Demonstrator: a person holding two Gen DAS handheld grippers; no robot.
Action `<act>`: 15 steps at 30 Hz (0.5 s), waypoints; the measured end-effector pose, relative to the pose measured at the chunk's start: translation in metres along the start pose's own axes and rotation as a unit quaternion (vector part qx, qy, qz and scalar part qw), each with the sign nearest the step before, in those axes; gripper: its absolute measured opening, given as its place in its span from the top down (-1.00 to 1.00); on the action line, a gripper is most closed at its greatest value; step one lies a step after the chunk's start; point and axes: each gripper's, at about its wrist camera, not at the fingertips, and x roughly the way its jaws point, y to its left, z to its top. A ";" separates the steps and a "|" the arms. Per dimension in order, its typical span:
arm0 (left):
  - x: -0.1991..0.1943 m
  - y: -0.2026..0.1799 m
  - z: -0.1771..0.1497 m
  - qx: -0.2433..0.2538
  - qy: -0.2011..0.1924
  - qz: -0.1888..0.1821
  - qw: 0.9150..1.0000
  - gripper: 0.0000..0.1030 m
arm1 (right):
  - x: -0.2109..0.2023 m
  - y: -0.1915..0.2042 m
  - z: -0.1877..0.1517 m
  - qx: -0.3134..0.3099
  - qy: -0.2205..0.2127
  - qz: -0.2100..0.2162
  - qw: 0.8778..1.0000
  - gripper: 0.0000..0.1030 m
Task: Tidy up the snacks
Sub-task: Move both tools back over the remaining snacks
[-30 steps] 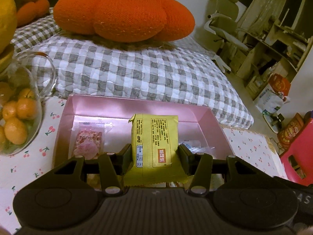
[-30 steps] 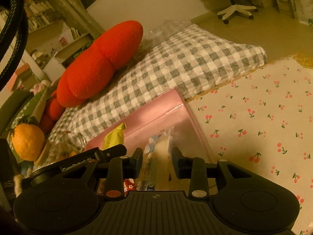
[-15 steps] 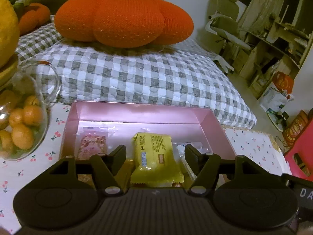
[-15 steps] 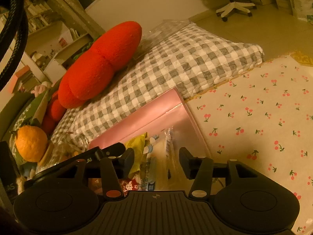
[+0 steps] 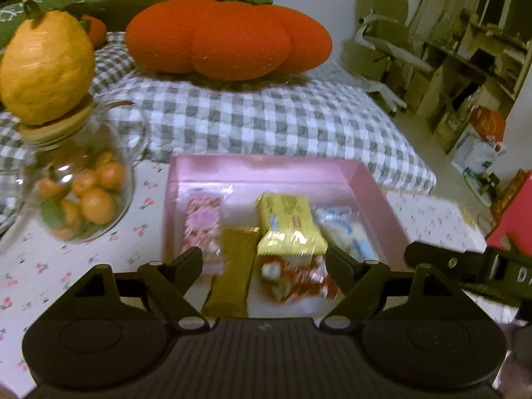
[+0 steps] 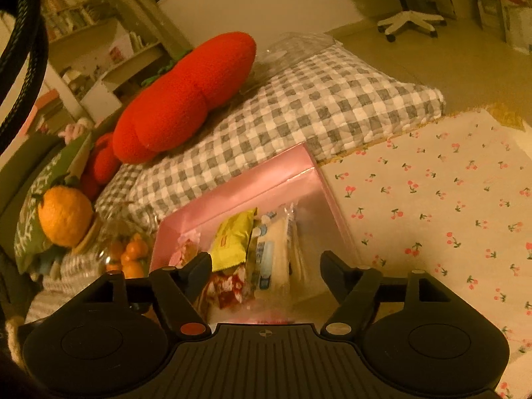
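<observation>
Your left gripper hangs over the near end of the pink box, jaws wide and opening, nothing pinched; the pads touch no wrapper. The yellow snack pack lies loose in the box, seen between the fingers but clear of both, its near edge resting on a red-and-white wrapper. Left of it a brown bar lies lengthwise, and further left sits a pink sachet near the box's left wall. To the right of the yellow pack is a white-and-blue packet, close to the right wall. Your right gripper sits over the same box from the other side, jaws also wide and opening, empty. In its view the white-and-blue packet lies between the fingers without contact, yellow pack just left of it. All snacks visible are inside the box. The box sits on a cherry-print cloth, its far side close to a grey checked cushion; touching or not, you can't tell. An orange pumpkin pillow lies on the cushion. Left of the box stands a glass jar of small oranges with a large citrus fruit on its lid. The left view is motion-blurred, so wrapper print is unreadable.
</observation>
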 end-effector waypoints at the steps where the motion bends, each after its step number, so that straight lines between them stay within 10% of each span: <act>1: -0.003 0.001 -0.002 0.003 0.004 0.004 1.000 -0.56 | -0.003 0.001 -0.001 -0.002 0.001 0.001 1.000 -0.49; 15: -0.035 0.011 -0.039 0.017 0.033 0.012 0.999 -0.83 | -0.028 0.012 -0.022 -0.048 0.019 -0.013 0.999 -0.62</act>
